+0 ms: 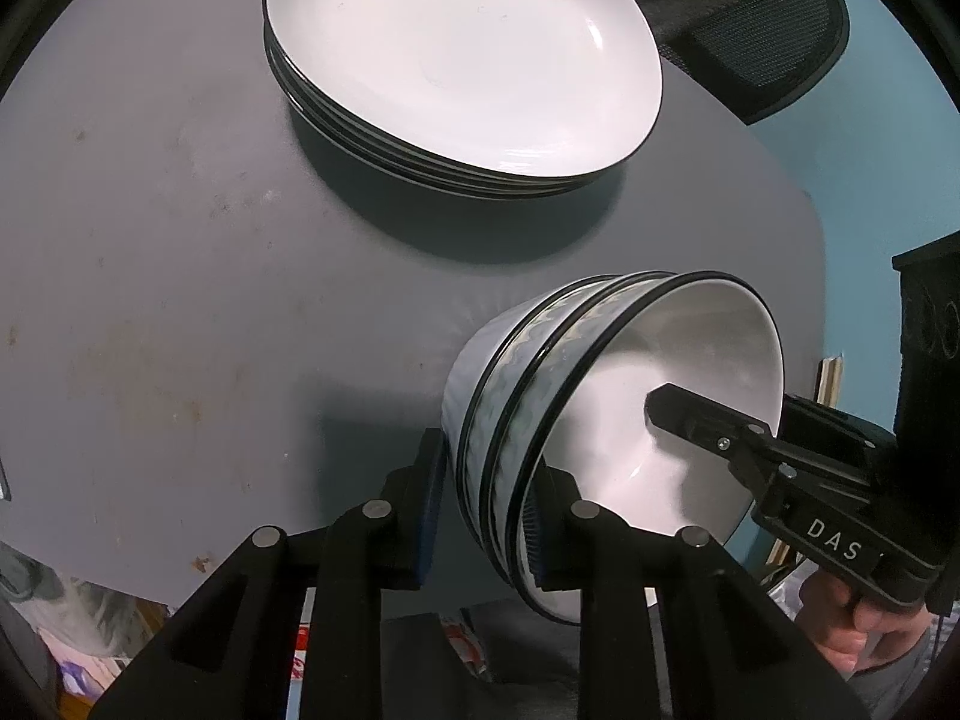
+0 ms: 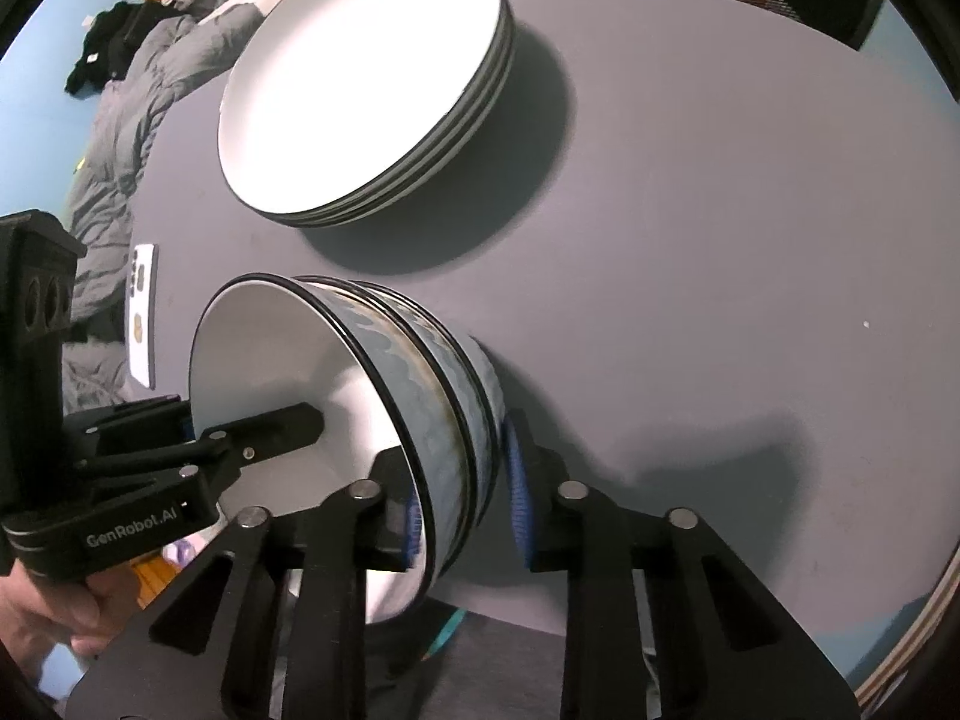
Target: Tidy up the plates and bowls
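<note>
Nearest the cameras, both grippers grip a nested stack of bowls (image 1: 600, 414) at the bench's near edge. The left gripper (image 1: 489, 516) has its jaws narrowed on the stack's rim wall, one blue pad outside, one inside. The right gripper (image 2: 462, 504) clamps the opposite rim the same way, its jaws nearly closed on the wall. The bowls carry a blue wave band and black rims. Farther back on the grey bench (image 1: 180, 270) sits a stack of white plates (image 1: 462, 60), apart from the bowls.
</note>
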`<state>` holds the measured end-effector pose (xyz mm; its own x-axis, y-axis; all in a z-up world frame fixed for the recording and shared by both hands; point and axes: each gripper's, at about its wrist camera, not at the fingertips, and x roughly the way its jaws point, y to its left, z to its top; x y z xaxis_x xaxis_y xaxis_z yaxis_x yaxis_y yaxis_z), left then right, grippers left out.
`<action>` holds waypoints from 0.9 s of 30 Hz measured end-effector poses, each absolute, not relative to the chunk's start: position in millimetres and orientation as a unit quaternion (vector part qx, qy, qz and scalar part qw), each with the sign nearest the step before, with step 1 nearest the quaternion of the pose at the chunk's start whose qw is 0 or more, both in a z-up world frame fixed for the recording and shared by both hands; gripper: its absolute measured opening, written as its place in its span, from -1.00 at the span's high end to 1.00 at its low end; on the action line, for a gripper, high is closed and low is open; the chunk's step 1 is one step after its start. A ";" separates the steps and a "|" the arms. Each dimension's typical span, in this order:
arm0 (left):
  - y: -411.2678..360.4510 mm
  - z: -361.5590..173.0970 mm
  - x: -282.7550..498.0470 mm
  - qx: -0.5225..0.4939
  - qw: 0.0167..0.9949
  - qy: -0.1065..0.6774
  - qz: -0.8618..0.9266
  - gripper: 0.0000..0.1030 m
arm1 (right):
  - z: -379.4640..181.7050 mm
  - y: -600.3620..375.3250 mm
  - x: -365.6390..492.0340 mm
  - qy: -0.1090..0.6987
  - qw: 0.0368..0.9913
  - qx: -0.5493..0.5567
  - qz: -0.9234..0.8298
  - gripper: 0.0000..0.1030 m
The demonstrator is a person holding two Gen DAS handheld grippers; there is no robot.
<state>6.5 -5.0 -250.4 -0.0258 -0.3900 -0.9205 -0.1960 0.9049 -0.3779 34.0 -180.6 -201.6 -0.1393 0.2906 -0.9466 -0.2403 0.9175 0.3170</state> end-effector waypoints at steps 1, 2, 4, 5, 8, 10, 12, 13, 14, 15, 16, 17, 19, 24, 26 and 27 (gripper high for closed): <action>-5.9 -249.6 6.3 -0.203 0.668 0.712 -0.072 0.59 | -201.5 -180.2 33.0 0.727 0.656 0.015 0.200 0.61; -6.6 -248.8 5.8 -0.200 0.669 0.712 -0.072 0.59 | -201.1 -180.3 32.2 0.727 0.658 0.013 0.197 0.61; -7.7 -247.6 5.0 -0.194 0.672 0.711 -0.070 0.60 | -200.3 -180.0 31.2 0.726 0.661 0.011 0.193 0.62; -8.3 -247.5 5.0 -0.193 0.672 0.711 -0.069 0.60 | -200.2 -179.9 31.1 0.725 0.661 0.011 0.192 0.62; -7.3 -247.0 5.3 -0.193 0.672 0.712 -0.067 0.61 | -200.9 -178.3 32.1 0.728 0.659 0.014 0.189 0.62; -7.7 -245.6 5.3 -0.190 0.672 0.713 -0.063 0.61 | -200.9 -176.7 32.4 0.729 0.658 0.016 0.186 0.62; -11.1 -244.7 4.9 -0.185 0.671 0.715 -0.062 0.61 | -201.5 -177.8 32.7 0.733 0.655 0.024 0.181 0.62; -12.7 -244.6 5.0 -0.185 0.670 0.716 -0.060 0.61 | -201.7 -178.2 32.5 0.735 0.654 0.028 0.176 0.62; -12.5 -244.5 4.9 -0.185 0.669 0.718 -0.059 0.61 | -200.8 -177.3 32.2 0.734 0.655 0.027 0.176 0.62; -13.2 -244.3 5.0 -0.185 0.668 0.718 -0.058 0.61 | -199.8 -176.1 31.6 0.734 0.656 0.026 0.176 0.62; -11.2 -243.7 4.8 -0.186 0.668 0.719 -0.057 0.61 | -198.6 -175.1 31.4 0.733 0.656 0.025 0.178 0.62; -9.4 -242.9 4.3 -0.187 0.668 0.718 -0.056 0.61 | -198.0 -174.8 31.9 0.733 0.656 0.025 0.179 0.62; -6.9 -240.6 3.6 -0.189 0.669 0.717 -0.053 0.61 | -196.4 -171.8 31.9 0.732 0.656 0.026 0.182 0.62; 1.7 -229.7 4.1 -0.188 0.674 0.712 -0.048 0.61 | -189.1 -165.6 33.2 0.731 0.656 0.032 0.187 0.62; 0.9 -224.1 5.3 -0.185 0.677 0.711 -0.047 0.61 | -183.2 -161.7 34.1 0.728 0.658 0.033 0.189 0.62; 2.0 -220.9 6.0 -0.185 0.678 0.710 -0.047 0.61 | -180.2 -160.7 34.9 0.727 0.659 0.032 0.190 0.62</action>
